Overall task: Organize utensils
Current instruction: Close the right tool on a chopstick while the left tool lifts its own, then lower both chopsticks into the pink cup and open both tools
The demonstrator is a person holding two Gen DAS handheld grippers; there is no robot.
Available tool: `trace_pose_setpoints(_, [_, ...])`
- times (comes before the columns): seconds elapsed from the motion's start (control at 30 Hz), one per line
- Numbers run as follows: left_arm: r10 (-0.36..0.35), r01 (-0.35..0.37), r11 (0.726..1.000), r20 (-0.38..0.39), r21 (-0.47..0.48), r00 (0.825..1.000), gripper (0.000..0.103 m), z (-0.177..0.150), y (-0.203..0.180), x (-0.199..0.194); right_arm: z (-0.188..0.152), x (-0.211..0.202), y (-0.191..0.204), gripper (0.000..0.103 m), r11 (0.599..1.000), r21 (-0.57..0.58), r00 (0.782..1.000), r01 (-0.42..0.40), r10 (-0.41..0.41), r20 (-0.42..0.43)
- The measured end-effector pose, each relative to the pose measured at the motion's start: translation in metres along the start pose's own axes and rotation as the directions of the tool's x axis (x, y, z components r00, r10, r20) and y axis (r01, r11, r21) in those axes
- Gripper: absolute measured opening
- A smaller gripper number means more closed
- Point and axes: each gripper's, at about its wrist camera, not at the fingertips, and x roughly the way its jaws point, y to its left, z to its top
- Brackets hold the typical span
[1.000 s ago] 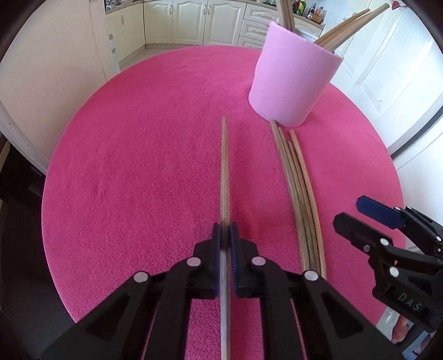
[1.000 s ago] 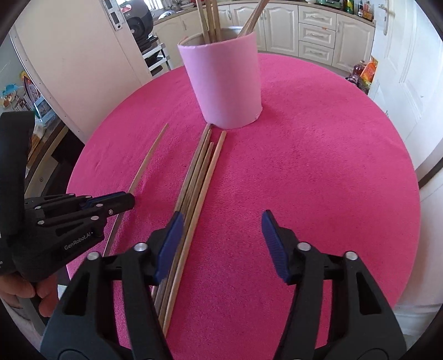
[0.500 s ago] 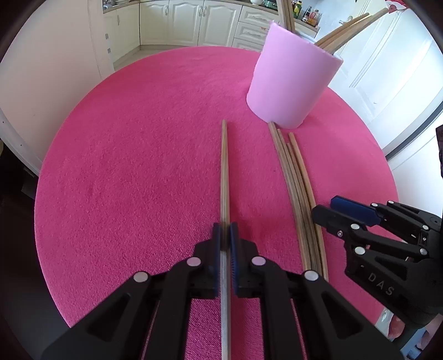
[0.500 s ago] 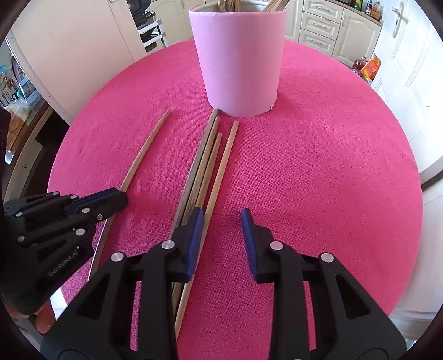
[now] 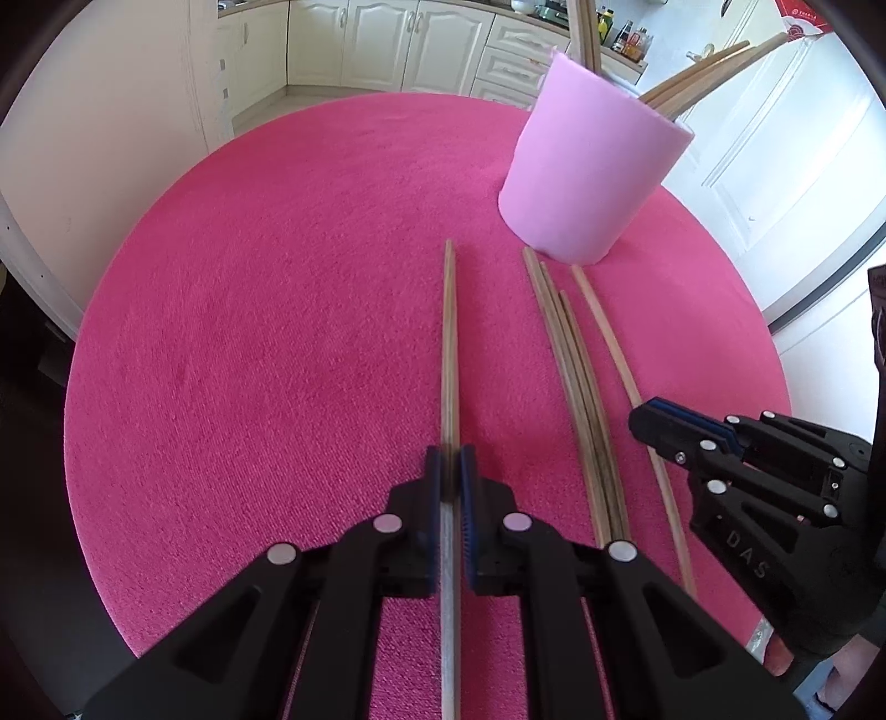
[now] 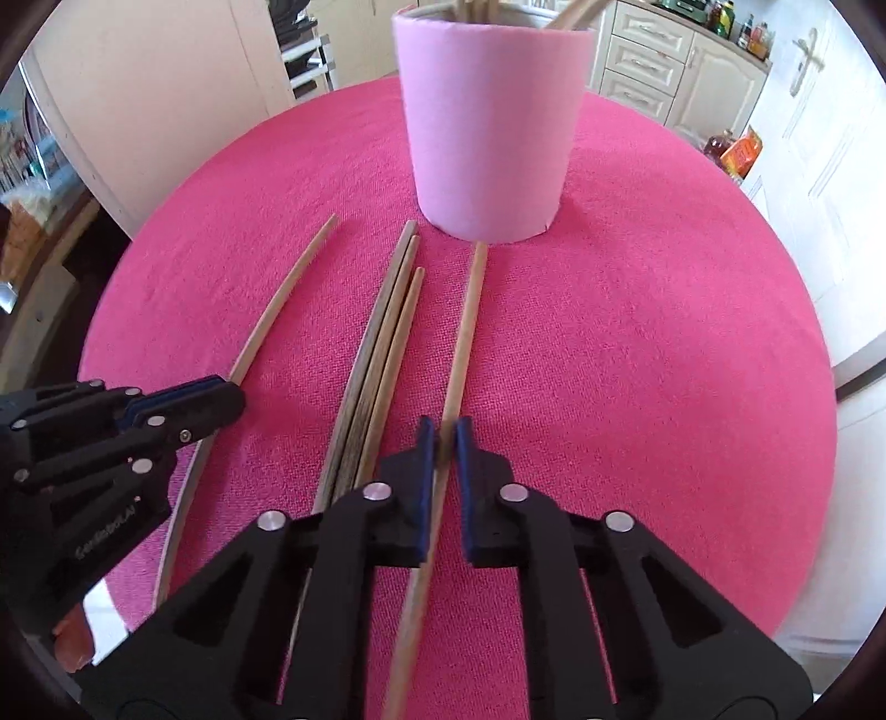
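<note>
My left tongs [image 5: 451,471] are clenched on one chopstick [image 5: 449,343], pads pressed to its sides partway along the shaft, the far end pointing toward the holder; my right tongs [image 6: 441,443] are clamped on a second chopstick [image 6: 464,327], the outermost on that side, whose tip lies just short of the holder's base; both tools point steeply down at the table; largest thing first: round table under a pink cloth [image 5: 249,332], bare of anything but the sticks and the holder; pink cylindrical holder [image 6: 490,127] stands upright at the far side, several chopsticks already leaning out of it, so I judge it the destination; three loose chopsticks [image 6: 382,343] lie bunched together between my two held sticks, touching one another, tips toward the holder; I take one stick in each tool, probably so both can go in together, and grip away from the tips so the free ends can be steered over the rim; whether either stick has left the cloth I cannot tell; kitchen cabinets [image 5: 387,44] beyond.
</note>
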Motion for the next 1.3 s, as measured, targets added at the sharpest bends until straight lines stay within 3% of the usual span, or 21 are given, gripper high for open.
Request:
trace_pose_setpoints(0.2, [-0.053,0.052,0.999,0.038,0.01,0.998,0.007,-0.004,-0.001,-0.013,-0.017,-0.022,-0.025,0.006,0.995,0.046,0.993,-0.09,0.086,0.082])
trace_pose_setpoints(0.3, [-0.092,0.09,0.996,0.102,0.029,0.99,0.006,-0.005,-0.007,-0.029,-0.024,-0.041,-0.037,0.006,0.985,0.064,0.975,-0.158,0.145,0.169])
trace_pose_setpoints(0.43, [-0.142,0.131,0.99,0.258,0.06,0.956,0.006,-0.003,-0.015,-0.055,-0.031,-0.071,-0.05,0.006,0.973,0.063,0.932,-0.22,0.191,0.307])
trace_pose_setpoints(0.6, [-0.176,0.152,0.984,0.38,0.094,0.908,0.006,0.0,-0.026,-0.079,-0.03,-0.099,-0.058,0.006,0.962,0.054,0.881,-0.269,0.223,0.418])
trace_pose_setpoints(0.7, [-0.2,0.163,0.979,0.467,0.119,0.861,0.006,0.001,-0.035,-0.096,-0.019,-0.112,-0.055,0.006,0.957,0.047,0.839,-0.286,0.227,0.495])
trace_pose_setpoints(0.8, [-0.217,0.16,0.976,0.558,0.149,0.801,0.006,0.004,-0.042,-0.115,-0.017,-0.129,-0.056,0.006,0.958,0.034,0.785,-0.284,0.212,0.582])
trace_pose_setpoints(0.83, [-0.226,0.163,0.974,0.592,0.159,0.774,0.006,0.005,-0.045,-0.121,-0.016,-0.134,-0.056,0.006,0.959,0.035,0.764,-0.282,0.202,0.613])
trace_pose_setpoints(0.9, [-0.238,0.163,0.971,0.674,0.174,0.699,0.006,0.004,-0.049,-0.134,-0.013,-0.145,-0.058,0.006,0.963,0.036,0.721,-0.268,0.176,0.67])
trace_pose_setpoints(1.03, [-0.256,0.15,0.967,0.768,0.207,0.587,0.006,0.013,-0.063,-0.143,-0.003,-0.16,-0.059,0.006,0.968,0.025,0.626,-0.25,0.142,0.767])
trace_pose_setpoints(1.2, [-0.235,0.132,0.972,0.838,0.196,0.493,0.006,0.032,-0.074,-0.146,0.009,-0.167,-0.059,0.006,0.973,0.026,0.492,-0.229,0.093,0.866])
trace_pose_setpoints(1.3, [-0.167,0.101,0.986,0.877,0.136,0.451,0.006,0.044,-0.075,-0.144,0.025,-0.162,-0.064,0.006,0.972,0.021,0.444,-0.233,0.088,0.892])
